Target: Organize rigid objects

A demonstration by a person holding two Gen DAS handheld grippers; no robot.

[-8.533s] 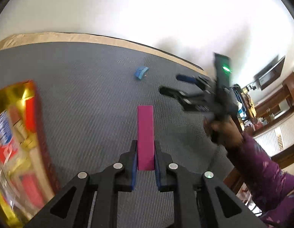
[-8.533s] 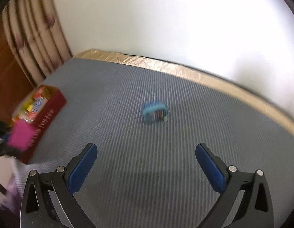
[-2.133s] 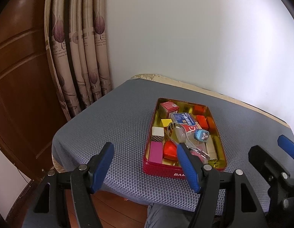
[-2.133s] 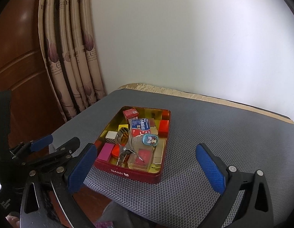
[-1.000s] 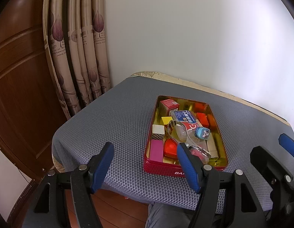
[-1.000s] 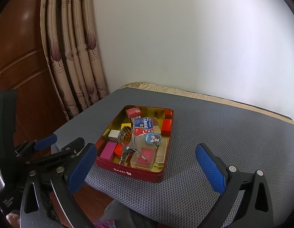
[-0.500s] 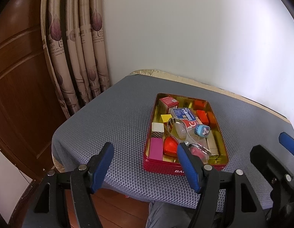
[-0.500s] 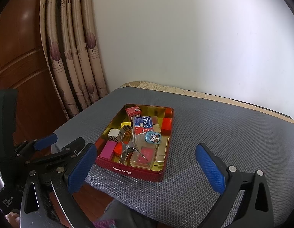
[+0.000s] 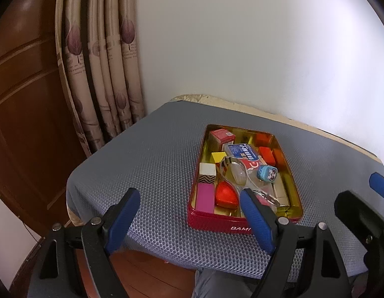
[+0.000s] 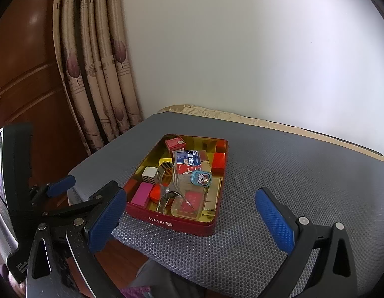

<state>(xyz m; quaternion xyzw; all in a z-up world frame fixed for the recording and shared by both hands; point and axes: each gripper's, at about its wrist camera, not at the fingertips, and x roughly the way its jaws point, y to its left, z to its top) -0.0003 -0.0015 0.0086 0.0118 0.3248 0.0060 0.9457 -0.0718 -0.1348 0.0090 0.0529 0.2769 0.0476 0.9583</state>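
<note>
a red tin (image 9: 218,219) with a gold inside holds a pink block (image 9: 205,196), a white block with black zigzags (image 9: 207,173) and a blue-and-red box (image 9: 242,152); the surface (image 9: 147,164) is grey mesh.

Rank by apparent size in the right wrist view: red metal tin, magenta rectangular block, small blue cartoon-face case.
1. Red metal tin
2. Magenta rectangular block
3. Small blue cartoon-face case, slightly smaller and farther away, so unsure.

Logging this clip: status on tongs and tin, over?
Left tongs opening, empty. Right tongs open, empty. Red tin holds the objects. Mat around it bare.
</note>
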